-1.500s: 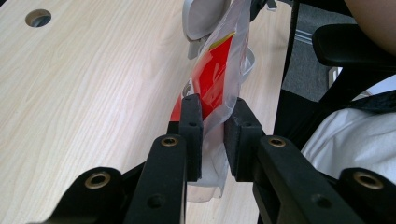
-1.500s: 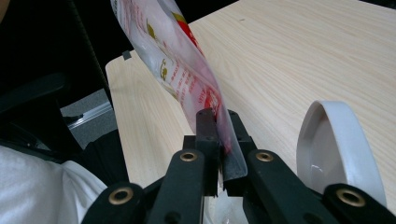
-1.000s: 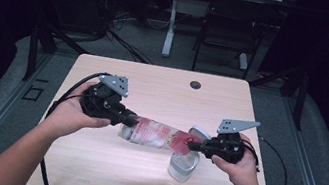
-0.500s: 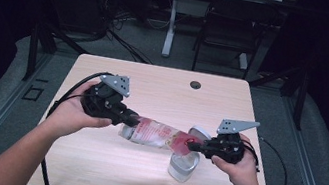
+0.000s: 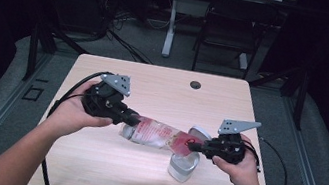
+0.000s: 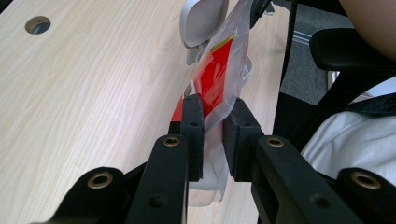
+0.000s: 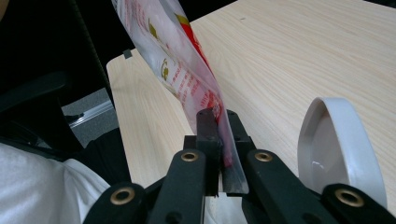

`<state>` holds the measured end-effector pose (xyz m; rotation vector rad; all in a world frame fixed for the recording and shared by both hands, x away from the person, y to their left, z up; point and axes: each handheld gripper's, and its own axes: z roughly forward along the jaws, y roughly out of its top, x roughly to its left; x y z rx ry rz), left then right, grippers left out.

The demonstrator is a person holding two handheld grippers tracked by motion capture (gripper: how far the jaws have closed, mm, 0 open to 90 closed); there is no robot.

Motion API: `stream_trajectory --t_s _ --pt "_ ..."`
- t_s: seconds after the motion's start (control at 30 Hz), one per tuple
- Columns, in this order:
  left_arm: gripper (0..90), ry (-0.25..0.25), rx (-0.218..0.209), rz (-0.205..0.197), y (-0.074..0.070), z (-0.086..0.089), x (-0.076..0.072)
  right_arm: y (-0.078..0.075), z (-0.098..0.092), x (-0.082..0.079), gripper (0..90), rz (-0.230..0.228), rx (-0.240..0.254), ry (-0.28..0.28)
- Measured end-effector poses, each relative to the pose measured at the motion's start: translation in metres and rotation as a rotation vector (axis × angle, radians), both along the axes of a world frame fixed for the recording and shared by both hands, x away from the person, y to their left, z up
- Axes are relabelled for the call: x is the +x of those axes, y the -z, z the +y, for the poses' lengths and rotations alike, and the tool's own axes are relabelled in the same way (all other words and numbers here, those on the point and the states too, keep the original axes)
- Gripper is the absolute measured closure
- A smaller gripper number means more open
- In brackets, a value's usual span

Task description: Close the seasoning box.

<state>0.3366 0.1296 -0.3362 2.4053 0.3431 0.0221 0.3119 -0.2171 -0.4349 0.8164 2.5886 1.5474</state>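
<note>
Left hand-held gripper (image 5: 133, 119) clenched on one end of a plastic pouch (image 5: 160, 135); right hand-held gripper (image 5: 195, 148) pinches the opposite end. The pouch hangs stretched between them, its right end tipped lower over an open lidded jar (image 5: 182, 165) on the desk (image 5: 163, 85), likely for pouring. Red print on the pouch, writing too blurred to read.
</note>
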Motion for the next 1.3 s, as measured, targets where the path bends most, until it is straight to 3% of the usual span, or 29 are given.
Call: stream_trajectory --t_s 0.7,1.3 --pt "80.5 0.006 -0.01 0.003 -0.0015 -0.0039 0.0017 -0.0013 -0.0046 -0.0037 89.0 0.023 0.017 0.0" --pt "80.6 0.005 -0.013 0.002 -0.002 -0.0071 0.0037 -0.0011 -0.0069 -0.0027 88.9 0.002 0.015 0.029"
